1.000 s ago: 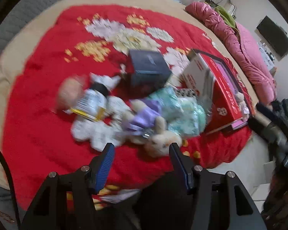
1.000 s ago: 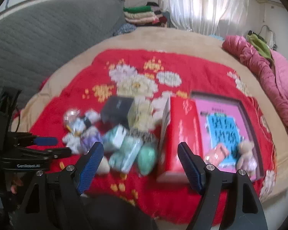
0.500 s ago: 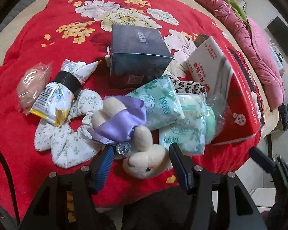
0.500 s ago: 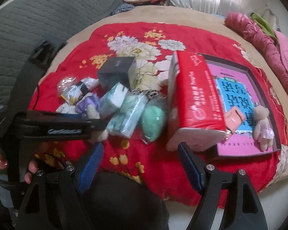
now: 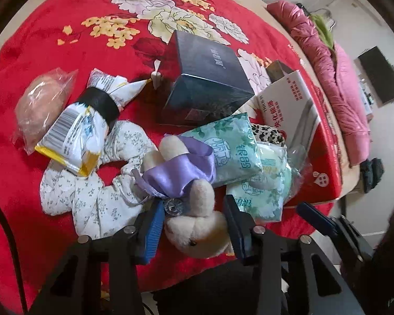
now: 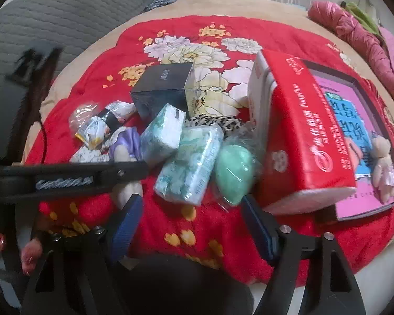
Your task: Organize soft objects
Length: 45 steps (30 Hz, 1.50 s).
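While the left gripper (image 5: 193, 221) sits low over the red blanket (image 5: 65, 39), its blue fingers (image 5: 152, 232) stand apart on both sides of the cream bunny's head (image 5: 197, 233) — open, not squeezing. The bunny wears a purple dress (image 5: 181, 170) and lies on a white flowery cloth (image 5: 92, 194), right beside a green tissue pack (image 5: 231, 147). A dark box (image 5: 207, 78) sits behind them. The right gripper (image 6: 190, 229) is open too — wide, holding nothing — near a second tissue pack (image 6: 189, 168) and a green egg-shaped sponge (image 6: 233, 170). A red box (image 6: 302, 136) leans beside them, with another small bunny (image 6: 383, 165) on the pink tray (image 6: 354, 204).
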Each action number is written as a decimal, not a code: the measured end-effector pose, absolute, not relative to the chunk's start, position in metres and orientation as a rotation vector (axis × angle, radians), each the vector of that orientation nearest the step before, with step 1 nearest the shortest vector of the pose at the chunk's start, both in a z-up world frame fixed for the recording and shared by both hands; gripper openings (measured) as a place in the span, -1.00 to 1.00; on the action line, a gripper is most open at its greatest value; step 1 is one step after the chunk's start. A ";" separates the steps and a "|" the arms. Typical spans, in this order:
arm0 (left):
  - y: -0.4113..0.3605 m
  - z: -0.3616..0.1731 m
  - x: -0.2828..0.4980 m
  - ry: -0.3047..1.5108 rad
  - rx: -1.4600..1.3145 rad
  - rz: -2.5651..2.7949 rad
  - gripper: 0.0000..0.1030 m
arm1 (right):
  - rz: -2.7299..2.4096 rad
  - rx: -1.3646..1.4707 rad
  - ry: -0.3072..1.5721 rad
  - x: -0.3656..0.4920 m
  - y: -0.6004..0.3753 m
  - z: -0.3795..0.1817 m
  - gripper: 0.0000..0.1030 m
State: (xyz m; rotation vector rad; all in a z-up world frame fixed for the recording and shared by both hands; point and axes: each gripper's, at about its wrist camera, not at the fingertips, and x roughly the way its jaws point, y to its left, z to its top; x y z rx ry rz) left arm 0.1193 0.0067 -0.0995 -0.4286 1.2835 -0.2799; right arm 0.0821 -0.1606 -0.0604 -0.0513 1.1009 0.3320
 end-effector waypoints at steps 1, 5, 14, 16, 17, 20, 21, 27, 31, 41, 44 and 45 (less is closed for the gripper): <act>0.008 -0.100 0.118 1.281 -0.433 -0.288 -0.14 | 0.332 -0.047 1.101 0.084 -0.159 -0.062 0.34; 0.011 -0.100 0.114 1.277 -0.434 -0.318 -0.14 | 0.333 -0.032 1.141 0.096 -0.151 -0.073 -0.06; 0.017 -0.104 0.113 1.279 -0.465 -0.330 -0.14 | 0.349 -0.076 1.113 0.102 -0.139 -0.077 -0.51; 0.016 -0.105 0.114 1.284 -0.473 -0.317 -0.14 | 0.352 -0.067 1.100 0.101 -0.144 -0.072 -0.56; 0.014 -0.105 0.116 1.287 -0.467 -0.313 -0.16 | 0.353 -0.061 1.092 0.100 -0.147 -0.070 -0.57; 0.013 -0.103 0.116 1.281 -0.474 -0.305 -0.23 | 0.337 -0.027 1.066 0.100 -0.162 -0.059 -0.58; 0.014 -0.101 0.115 1.273 -0.476 -0.310 -0.24 | 0.335 -0.017 1.055 0.100 -0.166 -0.055 -0.58; 0.022 -0.085 0.109 1.220 -0.516 -0.336 -0.25 | 0.332 0.023 0.993 0.099 -0.180 -0.033 -0.58; 0.027 -0.061 0.104 1.169 -0.511 -0.331 -0.25 | 0.337 0.029 0.959 0.098 -0.184 -0.021 -0.58; 0.026 -0.007 0.093 1.066 -0.427 -0.291 -0.25 | 0.353 0.052 0.861 0.084 -0.201 0.020 -0.58; 0.020 0.005 0.090 1.049 -0.409 -0.298 -0.25 | 0.349 0.059 0.836 0.081 -0.209 0.032 -0.58; 0.017 0.008 0.089 1.044 -0.404 -0.302 -0.25 | 0.348 0.063 0.824 0.079 -0.213 0.037 -0.58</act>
